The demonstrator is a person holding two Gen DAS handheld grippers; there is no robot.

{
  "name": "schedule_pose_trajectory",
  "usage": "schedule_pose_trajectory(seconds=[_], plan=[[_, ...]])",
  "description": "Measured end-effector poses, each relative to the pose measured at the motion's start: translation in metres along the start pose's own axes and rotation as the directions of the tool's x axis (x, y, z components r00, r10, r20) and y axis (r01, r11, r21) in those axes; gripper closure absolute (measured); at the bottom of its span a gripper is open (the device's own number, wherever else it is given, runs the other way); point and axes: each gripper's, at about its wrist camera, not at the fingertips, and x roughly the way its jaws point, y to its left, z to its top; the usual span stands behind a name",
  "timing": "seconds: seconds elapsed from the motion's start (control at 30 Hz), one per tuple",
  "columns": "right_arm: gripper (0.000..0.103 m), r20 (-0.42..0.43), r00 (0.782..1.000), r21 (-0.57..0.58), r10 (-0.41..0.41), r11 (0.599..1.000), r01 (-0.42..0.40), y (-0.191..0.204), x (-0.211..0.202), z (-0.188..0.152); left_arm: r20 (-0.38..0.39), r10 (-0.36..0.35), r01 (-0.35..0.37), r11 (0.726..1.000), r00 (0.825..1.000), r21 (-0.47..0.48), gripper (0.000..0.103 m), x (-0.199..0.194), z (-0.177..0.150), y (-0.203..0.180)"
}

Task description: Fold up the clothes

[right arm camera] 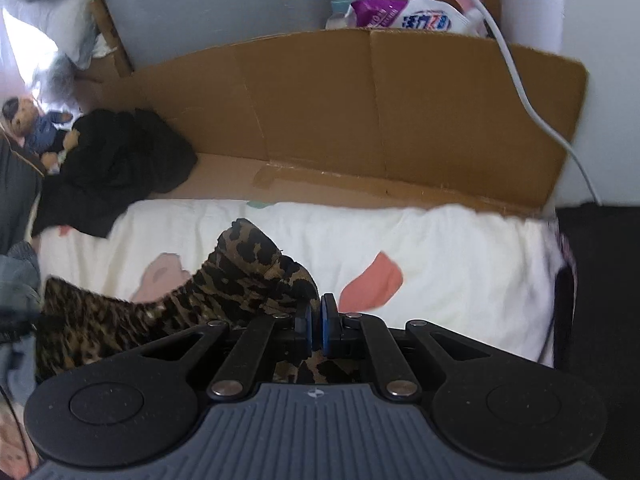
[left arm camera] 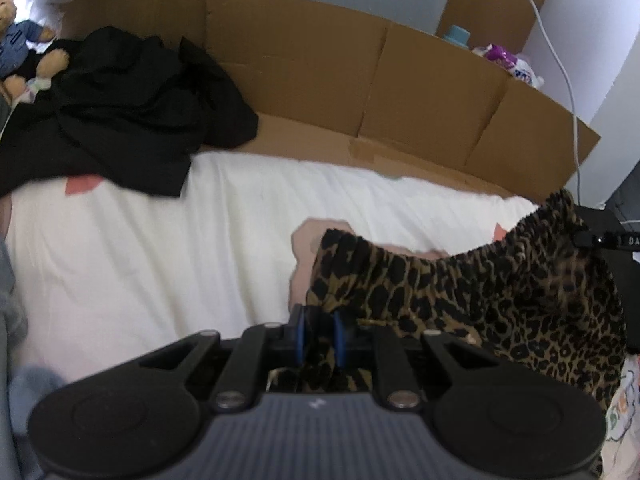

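Observation:
A leopard-print garment (left arm camera: 480,292) with a gathered elastic edge hangs stretched between my two grippers above the white bed sheet (left arm camera: 160,248). My left gripper (left arm camera: 320,320) is shut on one corner of it. In the right wrist view my right gripper (right arm camera: 316,312) is shut on the other end of the leopard-print garment (right arm camera: 224,284), which trails off to the left. The right gripper's tip also shows at the right edge of the left wrist view (left arm camera: 600,239).
A heap of black clothes (left arm camera: 132,108) lies at the far left of the bed beside a doll (left arm camera: 24,48). A cardboard wall (left arm camera: 360,72) lines the far edge. A white cable (left arm camera: 560,60) hangs at the right. Packets (right arm camera: 416,16) sit behind the cardboard.

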Motion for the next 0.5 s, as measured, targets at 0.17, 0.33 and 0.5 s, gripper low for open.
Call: schedule_pose_trajectory(seconds=[0.17, 0.33, 0.5], plan=[[0.102, 0.006, 1.0, 0.019, -0.005, 1.0, 0.005, -0.015, 0.029, 0.008, -0.001, 0.003, -0.003, 0.999, 1.0, 0.044, 0.088, 0.023, 0.018, 0.004], [0.103, -0.014, 1.0, 0.02, -0.021, 1.0, 0.021, -0.026, 0.061, 0.009, -0.02, 0.001, -0.001, 1.0, 1.0, 0.03, 0.088, 0.058, 0.034, 0.007], [0.103, -0.02, 0.999, 0.041, -0.041, 0.998, 0.042, -0.041, 0.086, 0.022, -0.006, -0.007, 0.008, 0.999, 1.0, 0.042, 0.088, 0.083, 0.058, 0.006]])
